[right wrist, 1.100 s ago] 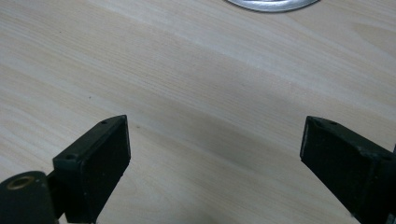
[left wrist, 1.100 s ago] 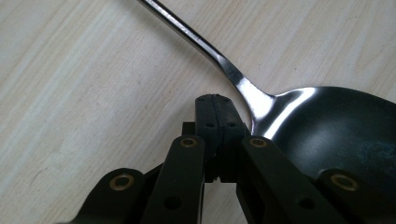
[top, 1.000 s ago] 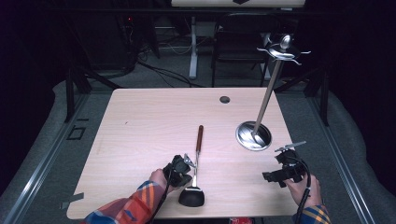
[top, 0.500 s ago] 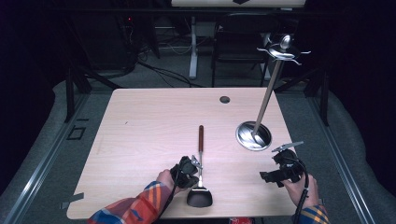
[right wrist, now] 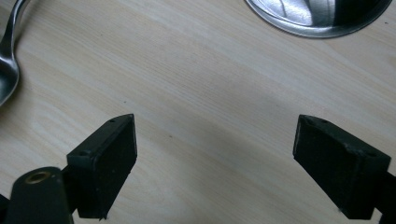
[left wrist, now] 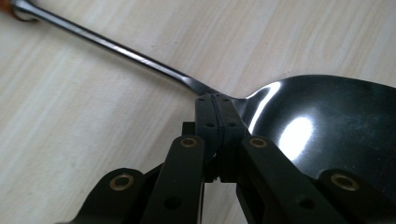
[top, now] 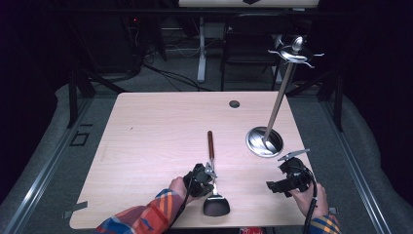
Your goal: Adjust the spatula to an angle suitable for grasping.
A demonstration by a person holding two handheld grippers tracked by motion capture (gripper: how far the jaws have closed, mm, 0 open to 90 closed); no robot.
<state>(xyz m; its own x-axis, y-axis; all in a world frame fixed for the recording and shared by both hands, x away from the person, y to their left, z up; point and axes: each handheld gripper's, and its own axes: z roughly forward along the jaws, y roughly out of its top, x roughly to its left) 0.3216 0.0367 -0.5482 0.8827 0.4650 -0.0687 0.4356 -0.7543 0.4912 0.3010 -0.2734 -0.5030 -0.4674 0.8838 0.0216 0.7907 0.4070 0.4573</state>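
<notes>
Comparing with a moment ago, our left gripper has slid down the ladle from mid-handle to the neck, where its jaws are now clenched. Right of the ladle, our right gripper waits released beside the stand. Lifting looks next.

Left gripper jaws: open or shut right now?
Shut. In the left gripper view the left gripper has its two black jaws pressed together at the neck of the black ladle with the metal shaft; whether they pinch it is hidden.

High view overhead, gripper views close, sharing tabletop
</notes>
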